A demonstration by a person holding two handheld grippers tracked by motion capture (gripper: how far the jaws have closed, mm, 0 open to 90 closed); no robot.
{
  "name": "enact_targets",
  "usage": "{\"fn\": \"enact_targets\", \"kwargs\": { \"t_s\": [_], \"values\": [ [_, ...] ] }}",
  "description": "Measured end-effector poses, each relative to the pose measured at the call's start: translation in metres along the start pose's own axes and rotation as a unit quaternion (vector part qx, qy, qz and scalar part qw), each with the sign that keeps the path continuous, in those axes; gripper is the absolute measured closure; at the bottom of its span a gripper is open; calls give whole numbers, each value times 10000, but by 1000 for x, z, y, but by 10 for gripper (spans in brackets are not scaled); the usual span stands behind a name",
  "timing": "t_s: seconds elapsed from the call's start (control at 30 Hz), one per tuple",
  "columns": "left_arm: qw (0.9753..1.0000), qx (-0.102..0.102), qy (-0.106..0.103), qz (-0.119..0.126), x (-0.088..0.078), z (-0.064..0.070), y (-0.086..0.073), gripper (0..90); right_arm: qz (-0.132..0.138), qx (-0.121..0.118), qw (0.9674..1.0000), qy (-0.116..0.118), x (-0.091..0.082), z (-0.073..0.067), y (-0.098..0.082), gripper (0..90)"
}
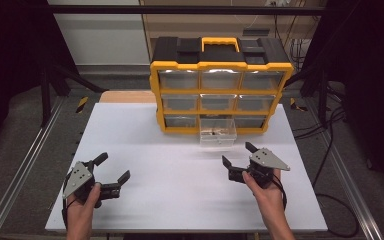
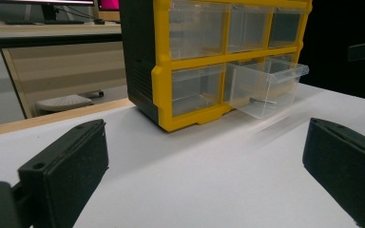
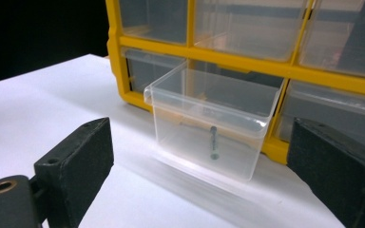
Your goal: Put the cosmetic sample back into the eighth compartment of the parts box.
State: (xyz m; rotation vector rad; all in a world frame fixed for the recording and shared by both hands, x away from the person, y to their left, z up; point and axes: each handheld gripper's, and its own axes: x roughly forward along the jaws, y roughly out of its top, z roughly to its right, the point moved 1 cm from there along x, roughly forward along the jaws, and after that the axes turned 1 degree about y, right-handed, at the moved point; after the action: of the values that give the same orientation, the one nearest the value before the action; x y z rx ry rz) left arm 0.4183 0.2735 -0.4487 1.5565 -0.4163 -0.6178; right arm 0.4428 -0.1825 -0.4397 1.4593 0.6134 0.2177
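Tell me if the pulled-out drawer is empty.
No: in the right gripper view a small dark screw lies inside the clear drawer, which sticks out of the yellow organizer.

Pulled-out clear drawer (image 3: 209,123) with a dark screw (image 3: 214,142) inside — between wide-apart tool (image 3: 204,175) jaws.

I am seeing the white table (image 1: 145,150) glowing evenly under overhead light in the high view, while the surroundings are falling off into near black at both sides. Glare is washing out the top row of drawers on the yellow cabinet (image 1: 221,65). In the left gripper view, a motion streak is smearing the table below the open clear drawer (image 2: 266,88), and the near jaws are looking soft. In the right gripper view, the drawer (image 3: 209,121) is staying fairly sharp and casting a faint shadow, with the background going dark.
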Motion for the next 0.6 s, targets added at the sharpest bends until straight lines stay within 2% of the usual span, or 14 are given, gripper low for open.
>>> {"fn": "enact_targets", "kwargs": {
  "t_s": [0.17,0.43,0.6],
  "values": [
    [10000,7,-40,22,0,1,1,13,-105,-35,9999,45,-1,-1,-5,94],
    [10000,-38,-73,26,1,0,1,13,-344,75,9993,-119,-1,4,-10,85],
    [9999,-10,-115,3,4,3,1,13,-544,140,9983,-169,-1,4,-15,122]
  ]
}}
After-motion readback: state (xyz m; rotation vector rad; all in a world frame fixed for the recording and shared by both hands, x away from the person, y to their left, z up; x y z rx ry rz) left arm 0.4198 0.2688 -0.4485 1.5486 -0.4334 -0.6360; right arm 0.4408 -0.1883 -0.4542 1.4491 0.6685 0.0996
